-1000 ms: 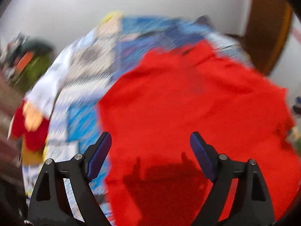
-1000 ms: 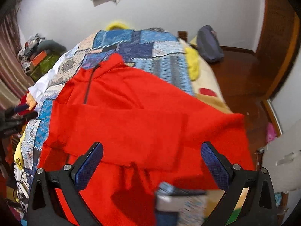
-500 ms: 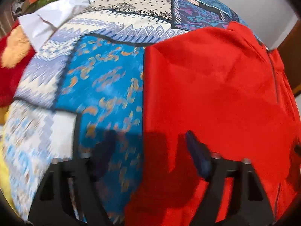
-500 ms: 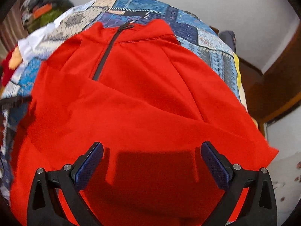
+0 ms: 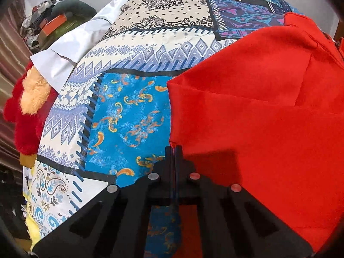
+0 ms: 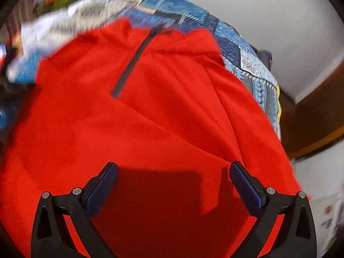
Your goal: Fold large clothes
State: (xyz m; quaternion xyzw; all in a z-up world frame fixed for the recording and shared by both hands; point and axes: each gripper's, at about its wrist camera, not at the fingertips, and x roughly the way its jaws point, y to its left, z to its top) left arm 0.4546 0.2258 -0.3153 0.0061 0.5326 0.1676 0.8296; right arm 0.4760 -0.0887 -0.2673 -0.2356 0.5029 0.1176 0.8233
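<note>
Red zip-neck pullover [image 5: 268, 129] spread flat on a patchwork bedspread [image 5: 129, 116], covering the right side of the left wrist view, its left edge running down over a blue panel with orange scrollwork. Left gripper [image 5: 173, 150] pinched tight on that edge near a lower corner, fingers pressed together with a sliver of red cloth caught between the tips. Folded layer visible across the pullover, a crease slanting from the edge toward the collar. White sheet [image 5: 71, 49] bunched at the far left side of the bed, with a red and tan plush toy [image 5: 28, 105] just beside it at the bed's rim. Clutter with an orange box [image 5: 53, 22] further back against the wall. In the right wrist view, somewhat blurred, the same pullover [image 6: 161, 111] filling most of the frame, dark zipper [image 6: 133, 62] running down from the collar. Right gripper [image 6: 173, 185] spread wide above the red cloth, blue-padded fingers [image 6: 103, 189] well apart and gripping nothing, their shadow cast on the fabric below. Wooden trim [image 6: 318, 116] at the right.
</note>
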